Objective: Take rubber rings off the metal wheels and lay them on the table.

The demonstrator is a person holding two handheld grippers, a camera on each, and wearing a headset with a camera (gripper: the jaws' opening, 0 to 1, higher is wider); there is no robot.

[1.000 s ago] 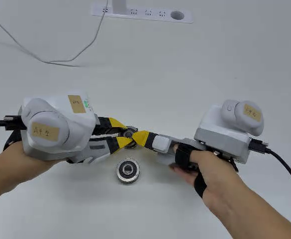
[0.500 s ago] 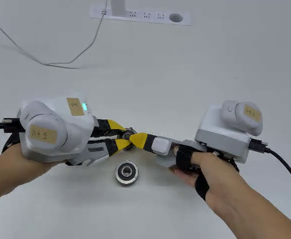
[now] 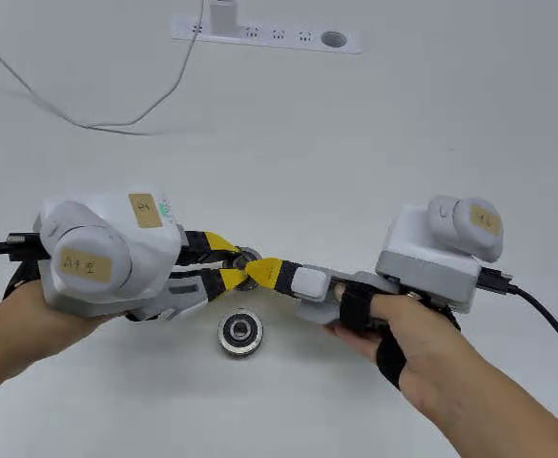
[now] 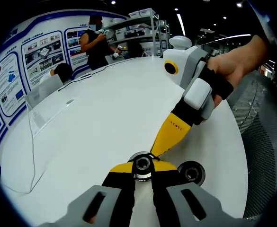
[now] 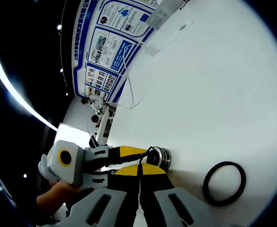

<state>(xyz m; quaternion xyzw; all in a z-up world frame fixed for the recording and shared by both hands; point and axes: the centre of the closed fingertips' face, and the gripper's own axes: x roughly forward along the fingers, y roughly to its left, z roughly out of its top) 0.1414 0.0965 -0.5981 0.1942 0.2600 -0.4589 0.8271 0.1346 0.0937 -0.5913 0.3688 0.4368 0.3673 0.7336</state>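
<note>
Almost nothing has moved in the last second. Your left gripper (image 3: 238,263) stays clamped across the wheel (image 4: 142,164). Your right gripper (image 3: 264,274) has only crept a shade further onto that wheel's rim. Its yellow tips are pressed together, but I cannot tell whether they have rubber pinched between them. So the peel looks set up rather than made: no band is clearly coming away yet.

The held wheel is a small, bright steel disc with a dark hub, hard and slick, so expect it to twist in the left jaws if you pull off-axis. A second wheel (image 3: 240,332) lies flat just below where the two sets of jaws meet. Its edge is dark, so it probably still wears its ring. One loose ring (image 5: 205,185) rests flat off to the side of your right tips. It is thin, matte black, round and likely stretchy. The table (image 3: 355,143) is smooth, plain white.
</note>
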